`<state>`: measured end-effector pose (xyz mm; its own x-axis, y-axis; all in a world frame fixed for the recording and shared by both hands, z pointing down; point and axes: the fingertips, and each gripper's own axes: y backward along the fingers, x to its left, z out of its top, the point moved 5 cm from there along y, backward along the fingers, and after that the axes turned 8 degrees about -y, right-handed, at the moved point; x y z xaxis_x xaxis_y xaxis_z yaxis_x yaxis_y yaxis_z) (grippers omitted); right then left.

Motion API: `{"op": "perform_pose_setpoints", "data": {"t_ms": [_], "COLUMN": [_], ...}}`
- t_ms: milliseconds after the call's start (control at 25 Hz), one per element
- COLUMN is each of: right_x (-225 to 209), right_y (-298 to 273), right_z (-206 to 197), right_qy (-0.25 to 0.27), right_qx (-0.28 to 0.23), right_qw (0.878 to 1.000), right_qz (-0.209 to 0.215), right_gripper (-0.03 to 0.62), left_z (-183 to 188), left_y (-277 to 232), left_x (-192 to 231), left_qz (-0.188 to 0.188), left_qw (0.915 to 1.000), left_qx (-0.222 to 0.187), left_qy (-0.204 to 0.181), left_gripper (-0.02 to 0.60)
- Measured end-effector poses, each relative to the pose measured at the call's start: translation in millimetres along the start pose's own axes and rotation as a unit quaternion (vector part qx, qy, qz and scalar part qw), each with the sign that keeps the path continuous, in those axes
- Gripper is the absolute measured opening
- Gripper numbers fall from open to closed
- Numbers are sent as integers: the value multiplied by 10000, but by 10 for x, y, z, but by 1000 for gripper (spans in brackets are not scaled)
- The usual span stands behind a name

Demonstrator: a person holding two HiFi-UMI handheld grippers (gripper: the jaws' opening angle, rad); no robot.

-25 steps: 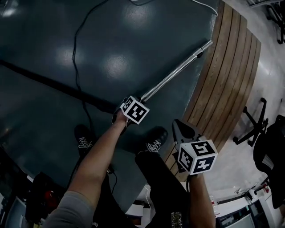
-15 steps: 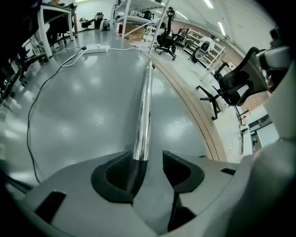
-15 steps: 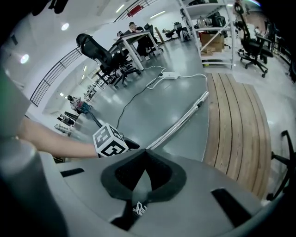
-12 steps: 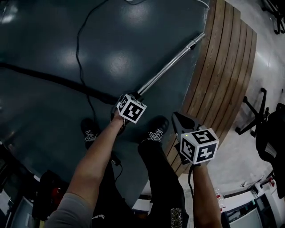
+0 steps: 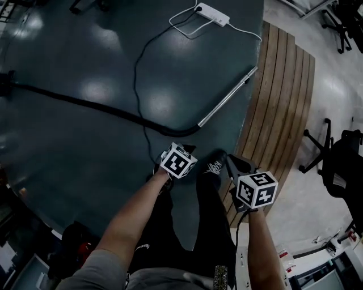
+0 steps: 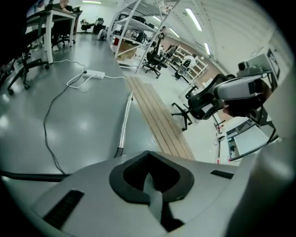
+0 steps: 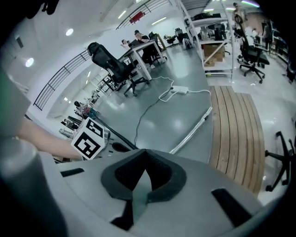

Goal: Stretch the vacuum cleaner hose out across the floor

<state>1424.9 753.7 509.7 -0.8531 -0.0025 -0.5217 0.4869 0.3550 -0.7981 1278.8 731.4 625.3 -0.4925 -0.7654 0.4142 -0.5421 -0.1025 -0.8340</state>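
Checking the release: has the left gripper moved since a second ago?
Yes. The left gripper has pulled back from the wand's near end; its jaws have just closed on nothing.

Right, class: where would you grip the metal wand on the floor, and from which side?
Grip the metal wand near the end joined to the black hose, coming from above with jaws across the tube: it lies flat on the floor, thin and rigid.

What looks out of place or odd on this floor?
Nothing is spilled or broken. One oddity: a thin cable running from the power strip crosses the hose, so it could snag when the hose is pulled.
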Motion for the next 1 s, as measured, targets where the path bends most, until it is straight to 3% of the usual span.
{"op": "perform_pose_setpoints", "data": {"t_ms": [160, 360, 640, 1000], "right_x": [896, 2017, 3486, 4831], "right_y": [301, 749, 1351, 1754], "right_z": [92, 258, 96, 170], "right_qy": [-5, 613, 1040, 2014], "right_qx": [-334, -732, -1299, -1637], "right_qw": [9990, 9945, 9848, 9598], "right_qz": [313, 434, 507, 1066], "right_gripper": [6, 6, 6, 6], "left_z": [-169, -280, -707, -861], "left_y": [955, 2241, 4049, 5567], "left_x": [-237, -454, -819, -1188], "left_qz": [-280, -577, -318, 400], "left_qw": [9987, 9918, 9807, 9454], "left_qx": [-367, -1138, -1928, -3199], "left_qy": [-209, 69, -108, -475], "left_gripper": [8, 8, 8, 8]}}
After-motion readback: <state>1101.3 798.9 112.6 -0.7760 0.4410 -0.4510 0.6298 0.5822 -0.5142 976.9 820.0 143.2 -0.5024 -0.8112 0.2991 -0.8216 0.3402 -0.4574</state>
